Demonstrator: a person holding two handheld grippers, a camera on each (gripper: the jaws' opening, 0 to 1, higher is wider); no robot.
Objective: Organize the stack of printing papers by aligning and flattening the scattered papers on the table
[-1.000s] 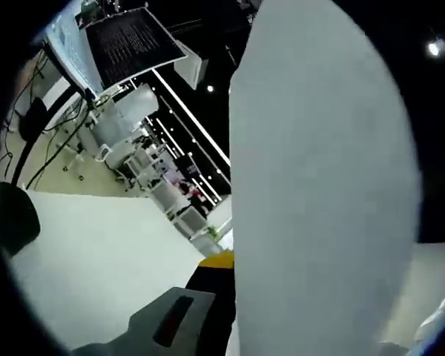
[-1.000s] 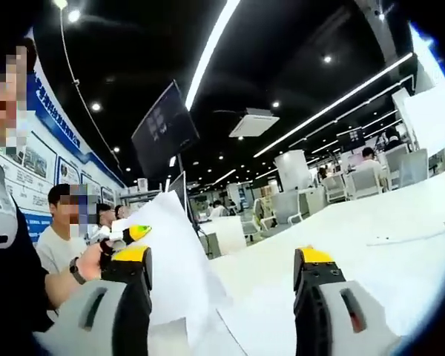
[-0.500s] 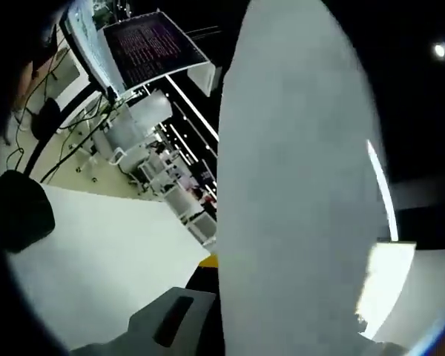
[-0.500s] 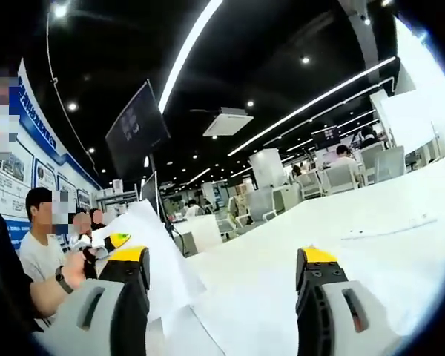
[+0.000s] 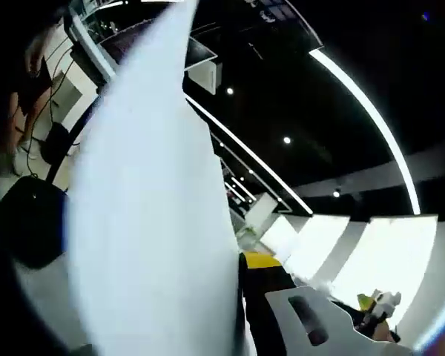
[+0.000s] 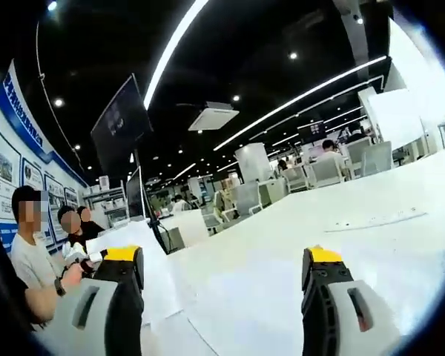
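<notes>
A white sheet of paper (image 5: 156,222) stands blurred across the left gripper view and hides the left jaw. My left gripper (image 5: 241,263) is shut on the sheet's edge, and its yellow-tipped right jaw presses against the paper. In the right gripper view the same paper (image 6: 157,278) droops low toward the white table (image 6: 282,252), with the left gripper (image 6: 95,257) and a person's hand behind it at the left. My right gripper (image 6: 221,256) hovers open over the table, with nothing between its jaws.
A black monitor on a stand (image 6: 119,122) rises behind the table. People sit at the left (image 6: 30,252). Chairs (image 6: 326,170) line the far side. A thin line (image 6: 378,219) lies on the table. A black rounded object (image 5: 30,222) sits low left.
The held sheet has swung from the right side of the left gripper view to the left, uncovering the right jaw. In the right gripper view the paper has dropped lower toward the table.
</notes>
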